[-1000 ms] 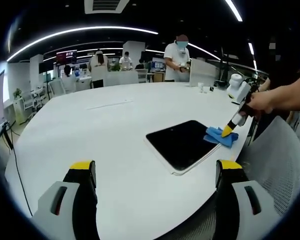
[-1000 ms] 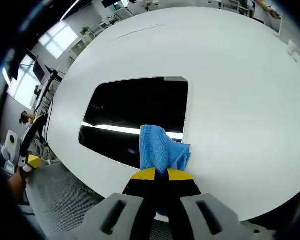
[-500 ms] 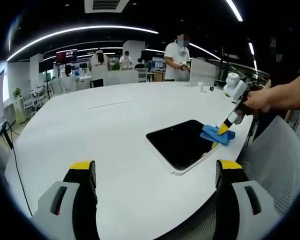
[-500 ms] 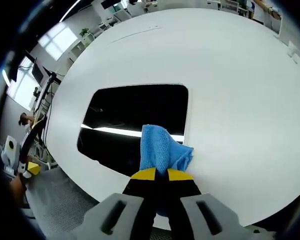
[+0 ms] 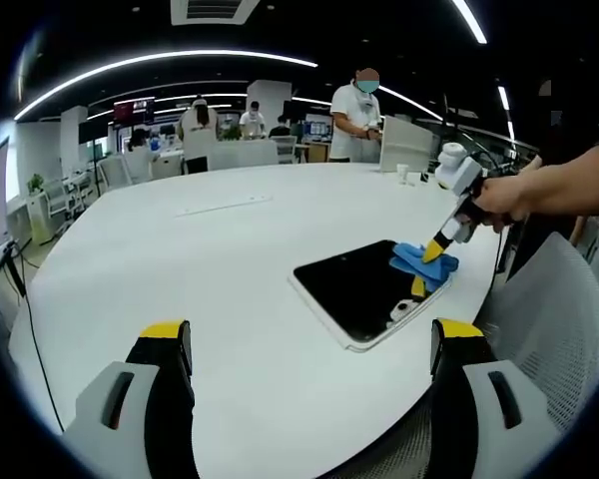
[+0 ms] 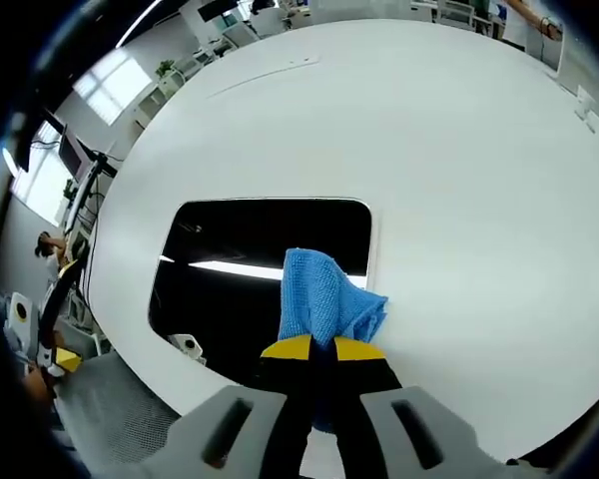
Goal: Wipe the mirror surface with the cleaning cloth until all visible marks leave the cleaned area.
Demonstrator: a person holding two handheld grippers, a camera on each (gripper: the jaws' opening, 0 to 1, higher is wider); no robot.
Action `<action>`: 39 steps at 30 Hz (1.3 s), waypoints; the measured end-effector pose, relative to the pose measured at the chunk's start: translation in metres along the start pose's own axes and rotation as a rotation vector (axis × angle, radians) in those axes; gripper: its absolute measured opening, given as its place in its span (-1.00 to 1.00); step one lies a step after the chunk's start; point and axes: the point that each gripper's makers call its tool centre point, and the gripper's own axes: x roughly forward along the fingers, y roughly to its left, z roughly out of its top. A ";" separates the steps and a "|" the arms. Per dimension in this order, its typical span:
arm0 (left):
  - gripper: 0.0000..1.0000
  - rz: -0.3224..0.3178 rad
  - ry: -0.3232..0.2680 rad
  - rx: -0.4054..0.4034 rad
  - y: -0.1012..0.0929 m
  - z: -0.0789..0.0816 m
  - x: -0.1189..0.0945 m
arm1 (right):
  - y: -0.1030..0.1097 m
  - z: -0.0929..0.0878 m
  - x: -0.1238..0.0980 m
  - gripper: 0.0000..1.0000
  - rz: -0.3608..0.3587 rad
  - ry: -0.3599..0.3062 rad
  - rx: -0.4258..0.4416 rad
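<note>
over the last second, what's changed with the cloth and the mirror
The right hand-held gripper has carried the blue cloth from the mirror's edge further onto its dark surface, staying shut on it. The mirror itself lies unmoved on the white table, and the left hand-held gripper remains open, holding nothing.

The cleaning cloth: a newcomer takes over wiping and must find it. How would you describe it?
Start at the big white table and find the dark rectangular mirror lying flat near its edge. The cleaning cloth is the crumpled blue fabric on the mirror, pinched in the right gripper, the only blue thing there.
</note>
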 end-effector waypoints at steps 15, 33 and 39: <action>0.98 -0.007 0.006 -0.007 -0.001 -0.001 0.003 | -0.009 0.032 0.012 -1.00 -0.015 -0.002 -0.009; 0.98 -0.006 0.034 -0.003 -0.002 -0.009 0.000 | -0.014 0.065 0.018 -1.00 -0.036 -0.008 -0.060; 0.98 -0.032 0.063 0.012 -0.007 -0.014 -0.003 | -0.014 0.073 0.018 -1.00 -0.042 -0.012 -0.072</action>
